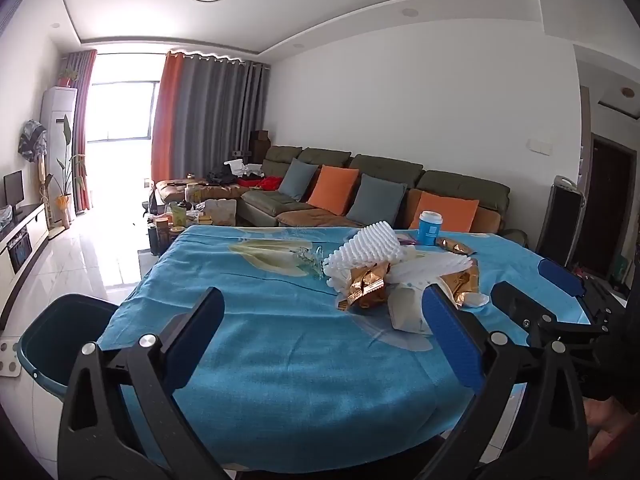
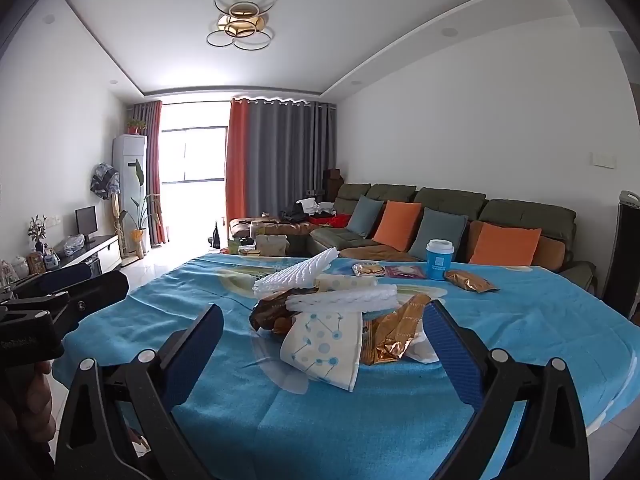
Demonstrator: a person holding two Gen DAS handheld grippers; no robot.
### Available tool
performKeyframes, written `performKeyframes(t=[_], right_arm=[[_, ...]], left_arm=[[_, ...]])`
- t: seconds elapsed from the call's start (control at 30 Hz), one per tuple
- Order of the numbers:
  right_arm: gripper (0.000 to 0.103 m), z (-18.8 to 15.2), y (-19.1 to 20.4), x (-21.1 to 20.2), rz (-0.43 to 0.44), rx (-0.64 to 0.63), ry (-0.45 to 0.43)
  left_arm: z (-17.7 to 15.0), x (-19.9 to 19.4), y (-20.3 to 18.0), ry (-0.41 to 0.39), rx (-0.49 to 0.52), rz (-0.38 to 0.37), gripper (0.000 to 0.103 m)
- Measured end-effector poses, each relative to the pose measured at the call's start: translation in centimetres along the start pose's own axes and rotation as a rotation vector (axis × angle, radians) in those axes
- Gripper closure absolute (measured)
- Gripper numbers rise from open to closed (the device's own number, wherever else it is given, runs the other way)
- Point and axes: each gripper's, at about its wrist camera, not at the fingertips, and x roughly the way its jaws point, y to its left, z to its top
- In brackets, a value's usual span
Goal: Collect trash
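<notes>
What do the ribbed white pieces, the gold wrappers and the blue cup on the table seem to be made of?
The ribbed white pieces look like soft matte foam netting, judging by their bumpy mesh ridges. The gold wrappers look like thin metallised foil or plastic film: shiny and sharply creased. The blue cup is probably paper with a white plastic lid, though it sits too far off to be sure.

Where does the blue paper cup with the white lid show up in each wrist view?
Left wrist view: the blue paper cup stands right of centre at the table's far edge, behind the white foam netting.
Right wrist view: the same cup stands right of centre near the far edge, in front of the sofa.
Shared landmark: the orange cushion just right of the cup in both.
</notes>
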Motion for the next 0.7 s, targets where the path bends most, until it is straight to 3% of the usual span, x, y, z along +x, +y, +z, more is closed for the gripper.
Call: performKeyframes(t=[0.7], right_arm=[[0.007,0.28,0.05,-0.12,0.001,0.006,-0.003]], left_arm=[[-0.26,0.52,0.36,0.0,-0.009,0.017,0.006]])
